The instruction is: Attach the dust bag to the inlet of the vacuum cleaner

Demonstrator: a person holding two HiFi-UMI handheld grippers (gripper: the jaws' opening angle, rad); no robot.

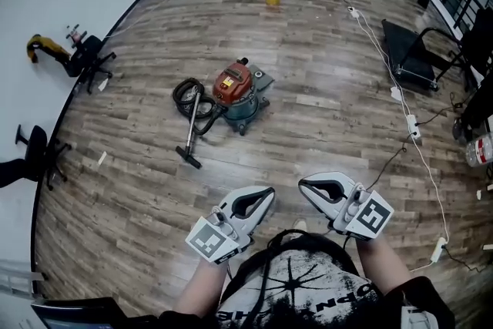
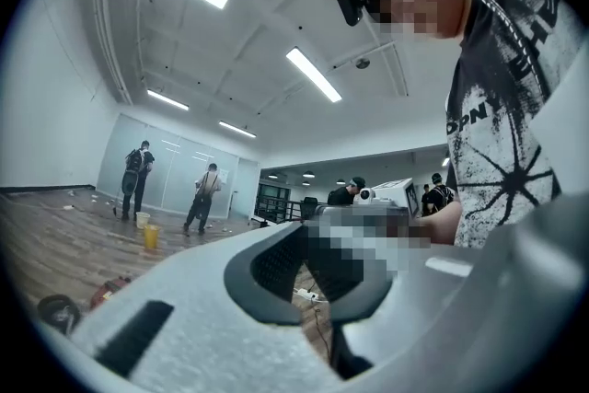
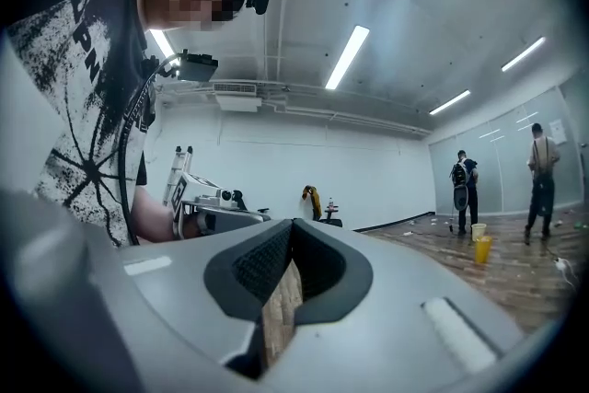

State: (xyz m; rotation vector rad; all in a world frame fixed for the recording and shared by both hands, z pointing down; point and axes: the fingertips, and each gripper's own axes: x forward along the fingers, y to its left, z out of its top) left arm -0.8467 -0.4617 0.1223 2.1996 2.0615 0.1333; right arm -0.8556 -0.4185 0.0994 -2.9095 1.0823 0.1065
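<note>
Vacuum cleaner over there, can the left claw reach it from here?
Probably not yet. The vacuum cleaner stands far off across the wooden floor, while the left claw is held close to the person's body, shut and empty. The floor between looks bare, so walking closer should do it.

The left gripper (image 2: 313, 244) sits low in the frame, its fingers (image 2: 267, 276) pressed together with nothing between. A yellow bucket (image 2: 150, 236) stands at the left, near a person (image 2: 204, 196).
</note>
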